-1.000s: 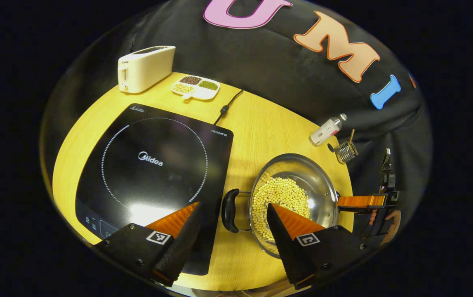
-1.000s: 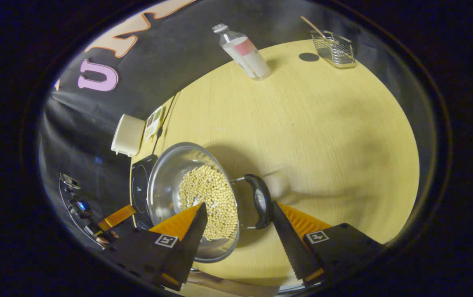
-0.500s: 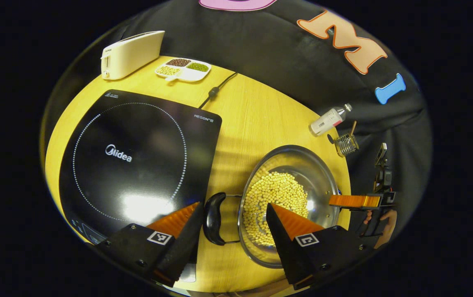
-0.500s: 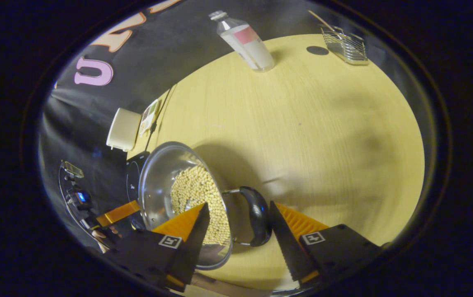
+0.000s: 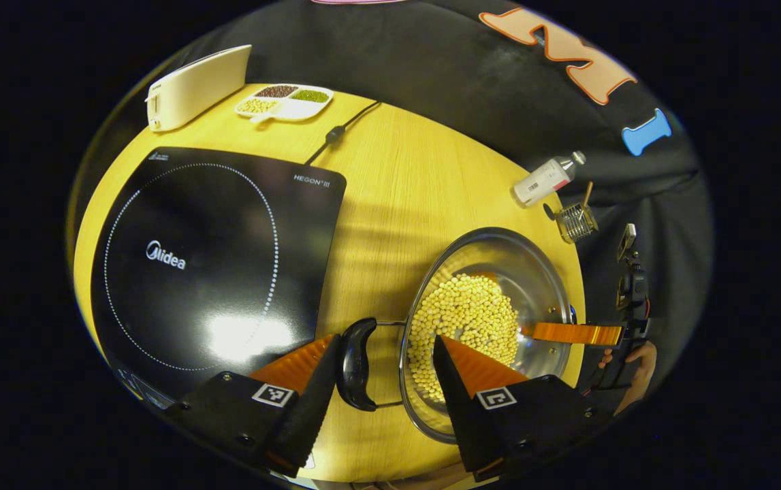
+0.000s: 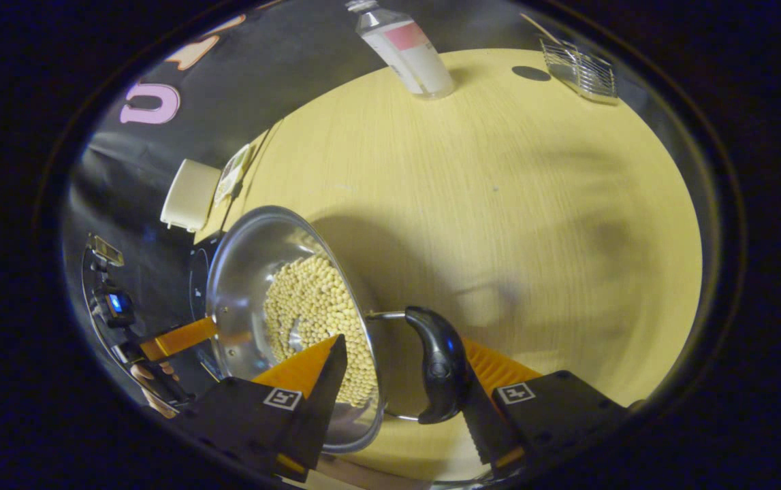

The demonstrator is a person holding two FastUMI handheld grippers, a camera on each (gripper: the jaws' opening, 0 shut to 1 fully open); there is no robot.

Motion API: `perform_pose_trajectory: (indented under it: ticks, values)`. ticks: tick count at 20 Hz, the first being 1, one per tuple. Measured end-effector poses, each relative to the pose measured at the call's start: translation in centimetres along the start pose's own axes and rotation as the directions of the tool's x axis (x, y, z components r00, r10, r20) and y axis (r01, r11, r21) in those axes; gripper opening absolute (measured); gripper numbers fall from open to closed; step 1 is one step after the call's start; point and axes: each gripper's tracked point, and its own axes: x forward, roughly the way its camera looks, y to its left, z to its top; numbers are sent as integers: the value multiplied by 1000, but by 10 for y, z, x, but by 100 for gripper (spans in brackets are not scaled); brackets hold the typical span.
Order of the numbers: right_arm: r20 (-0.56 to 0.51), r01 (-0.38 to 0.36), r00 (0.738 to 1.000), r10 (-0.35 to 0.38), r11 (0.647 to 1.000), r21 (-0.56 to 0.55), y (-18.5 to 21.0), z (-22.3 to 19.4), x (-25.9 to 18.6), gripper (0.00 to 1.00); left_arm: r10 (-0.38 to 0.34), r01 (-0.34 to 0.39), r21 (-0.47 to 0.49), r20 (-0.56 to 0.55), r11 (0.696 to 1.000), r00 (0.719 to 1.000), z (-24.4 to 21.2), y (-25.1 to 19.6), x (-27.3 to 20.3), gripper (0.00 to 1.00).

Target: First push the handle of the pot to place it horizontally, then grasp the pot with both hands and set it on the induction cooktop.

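Two grippers straddle pot handles | left gripper (image 5: 382, 367) and right gripper (image 6: 397, 371) fingers spread, pinching nothing | pot (image 5: 489, 327) of beans sits on table (image 5: 397, 197) beside cooktop (image 5: 206, 252) | you should close both together, lift level.

Dim, warm overhead light. A white glare patch sits on the induction cooktop (image 5: 213, 265); soft shadows blotch the wooden table (image 6: 499, 204). Fisheye curvature bends the edges, and the right gripper view looks slightly hazy.
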Motion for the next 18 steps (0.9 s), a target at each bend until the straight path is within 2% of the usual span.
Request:
perform_pose_trajectory:
  ticks: [1,2,3,4,5,6,7,8,9,10,11,12,13,14,15,16,17,18]
  values:
    - [3,12,1000,-12,1000,-2,-4,3,4,78,-1,1,-9,-10,1000,1000,-2,0,5,83]
    - [2,20,1000,-20,1000,3,-8,1,2,72,0,0,-9,-17,1000,1000,-2,0,5,83]
    - [3,26,1000,-26,1000,8,-11,3,4,60,1,-1,-8,-8,1000,1000,1,1,8,82]
    - [-3,20,1000,-20,1000,15,-11,1,4,57,9,-9,-6,-8,1000,1000,2,3,12,84]
    - [-12,31,999,-31,999,16,-14,1,6,53,23,-23,0,-17,1000,1000,1,6,12,77]
    - [-18,26,1000,-26,999,23,-15,2,1,60,40,-40,9,-24,999,999,0,9,14,78]
    - [-25,25,999,-25,999,28,-15,1,4,59,51,-51,24,-27,998,998,0,10,15,68]
    - [-32,26,999,-25,999,35,-15,-1,4,59,64,-62,40,-37,997,997,-2,12,17,63]
    - [-34,28,999,-26,999,41,-15,-1,3,52,77,-74,63,-44,995,996,-2,12,16,62]
    - [-34,33,999,-31,999,42,-15,-1,3,52,89,-85,78,-49,993,995,-3,13,17,61]
    - [-24,37,999,-36,999,37,-16,1,3,57,97,-93,83,-44,992,994,-2,14,17,60]
    - [-12,38,999,-37,999,35,-17,1,2,52,100,-97,82,-33,992,994,0,13,17,60]
    - [-10,39,999,-39,999,33,-16,0,4,54,105,-102,84,-32,991,994,-1,13,17,59]
    - [-5,47,999,-47,998,31,-16,1,3,48,110,-106,94,-33,990,993,0,12,17,59]
    - [0,52,999,-52,998,30,-17,3,2,54,117,-113,101,-33,988,993,-1,12,17,61]
    - [8,53,999,-53,998,31,-16,3,-1,48,125,-121,113,-25,986,992,1,12,15,58]
    - [16,53,998,-54,998,32,-16,4,-4,54,128,-126,121,-14,985,992,2,11,15,60]
    - [23,53,998,-53,998,33,-16,4,-8,54,127,-125,128,-6,984,992,3,9,11,58]
